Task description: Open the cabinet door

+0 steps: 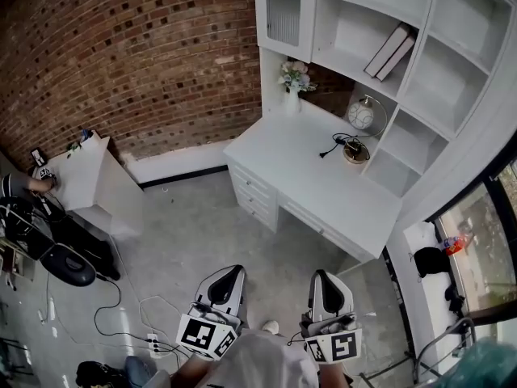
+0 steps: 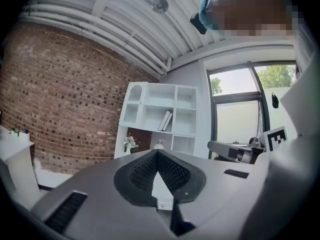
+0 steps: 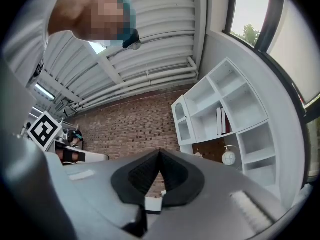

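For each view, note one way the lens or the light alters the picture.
Head view: the lens bows the brick wall and tilts the shelf unit. Left gripper view: black corners, window washed out. Right gripper view: window glares white, shelf unit curves.

Far ahead of the left hand-held gripper (image 1: 229, 275): flower vase (image 1: 293, 79) and round clock (image 1: 361, 114) on the table (image 1: 299, 164), leaning books (image 1: 390, 51) beyond.

White desk (image 1: 307, 176), centre right of the head view: vase of flowers (image 1: 293, 81) at its upper left corner; round clock (image 1: 361, 114) and a small round object (image 1: 354, 153) with a black cable (image 1: 334, 147) further right. Shelf unit (image 1: 452, 79) above it, upper right: leaning books (image 1: 389, 51). Grey floor (image 1: 202, 233), lower left: loose cords (image 1: 109, 309) and a power strip (image 1: 153, 343).
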`<act>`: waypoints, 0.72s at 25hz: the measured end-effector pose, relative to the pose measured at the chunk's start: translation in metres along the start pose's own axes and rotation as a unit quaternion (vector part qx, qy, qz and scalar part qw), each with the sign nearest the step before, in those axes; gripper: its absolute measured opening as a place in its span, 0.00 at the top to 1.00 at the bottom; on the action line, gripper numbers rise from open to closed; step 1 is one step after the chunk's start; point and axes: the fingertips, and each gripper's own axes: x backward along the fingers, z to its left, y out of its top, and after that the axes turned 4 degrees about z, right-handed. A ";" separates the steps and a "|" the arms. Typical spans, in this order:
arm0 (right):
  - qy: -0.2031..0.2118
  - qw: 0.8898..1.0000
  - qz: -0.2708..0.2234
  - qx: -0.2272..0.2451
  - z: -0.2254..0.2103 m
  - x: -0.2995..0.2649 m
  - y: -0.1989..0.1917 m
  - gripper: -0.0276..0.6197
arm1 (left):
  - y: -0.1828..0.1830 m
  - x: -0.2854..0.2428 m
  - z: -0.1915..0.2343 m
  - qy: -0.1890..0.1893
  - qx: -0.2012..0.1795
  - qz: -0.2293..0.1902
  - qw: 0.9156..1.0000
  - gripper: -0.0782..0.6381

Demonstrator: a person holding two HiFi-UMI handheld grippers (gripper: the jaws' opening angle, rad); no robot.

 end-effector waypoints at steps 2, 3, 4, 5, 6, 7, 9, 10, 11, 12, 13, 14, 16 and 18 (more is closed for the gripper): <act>0.004 1.000 -0.001 0.001 -0.001 -0.013 -0.003 0.94 | -0.004 -0.011 0.008 -0.006 0.011 0.003 1.000 0.88; 0.004 1.000 0.001 0.002 -0.002 -0.021 -0.005 0.94 | -0.005 -0.017 0.013 -0.006 0.012 0.004 1.000 0.88; 0.004 1.000 0.004 0.004 -0.004 -0.029 -0.008 0.94 | -0.006 -0.024 0.019 -0.005 0.012 0.005 1.000 0.88; 0.003 1.000 0.007 0.005 -0.006 -0.038 -0.011 0.94 | -0.005 -0.032 0.025 -0.004 0.010 0.005 1.000 0.88; 0.001 1.000 0.010 0.005 -0.009 -0.047 -0.012 0.94 | -0.002 -0.040 0.031 -0.005 0.007 0.004 1.000 0.88; -0.001 1.000 0.012 0.007 -0.011 -0.057 -0.014 0.94 | 0.002 -0.049 0.037 -0.008 0.004 0.002 1.000 0.88; -0.006 1.000 0.015 0.009 -0.014 -0.076 -0.017 0.94 | 0.011 -0.066 0.050 -0.021 0.004 -0.005 1.000 0.88; -0.008 1.000 0.016 0.010 -0.016 -0.087 -0.019 0.94 | 0.015 -0.075 0.056 -0.028 0.006 -0.007 1.000 0.88; -0.010 1.000 0.016 0.010 -0.017 -0.098 -0.020 0.94 | 0.016 -0.084 0.063 -0.035 0.008 -0.006 0.999 0.88; -0.013 1.000 0.017 0.010 -0.019 -0.109 -0.022 0.94 | 0.018 -0.092 0.069 -0.040 0.009 -0.003 0.999 0.88; -0.016 1.000 0.018 0.008 -0.021 -0.120 -0.024 0.94 | 0.019 -0.101 0.076 -0.045 0.010 0.000 0.999 0.88; -0.019 1.000 0.019 0.007 -0.022 -0.132 -0.025 0.94 | 0.021 -0.109 0.083 -0.049 0.010 0.003 0.999 0.88; -0.024 0.999 0.024 0.006 -0.022 -0.156 -0.026 0.94 | 0.028 -0.123 0.099 -0.059 0.008 0.007 0.998 0.88; -0.027 0.999 0.028 0.009 -0.021 -0.181 -0.027 0.94 | 0.035 -0.138 0.117 -0.073 0.003 0.010 0.997 0.88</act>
